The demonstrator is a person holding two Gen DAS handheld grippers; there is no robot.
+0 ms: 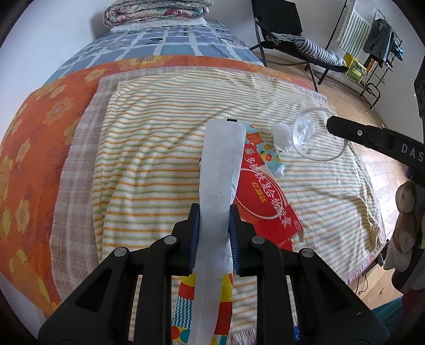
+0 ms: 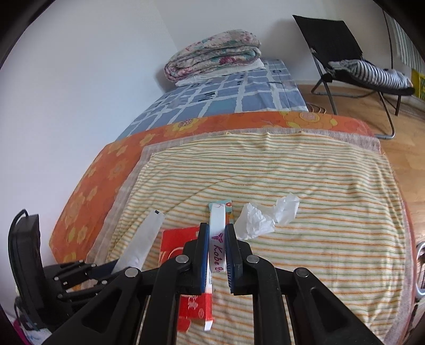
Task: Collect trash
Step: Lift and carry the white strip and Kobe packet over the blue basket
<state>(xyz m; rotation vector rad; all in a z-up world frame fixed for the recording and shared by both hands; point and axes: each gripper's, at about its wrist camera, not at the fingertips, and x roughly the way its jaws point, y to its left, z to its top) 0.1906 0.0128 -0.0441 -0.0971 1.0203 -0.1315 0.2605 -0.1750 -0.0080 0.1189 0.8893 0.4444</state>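
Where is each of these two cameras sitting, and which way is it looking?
Left wrist: sits on the left tool, looking along its fingers over the striped blanket; the tool pinches a white strip, and the right tool shows at the right edge.
Right wrist: sits on the right tool, facing up the bed; it pinches a white band, with the left tool at lower left.
Shared: blanket, red box, tissue, folded quilt, black chair.
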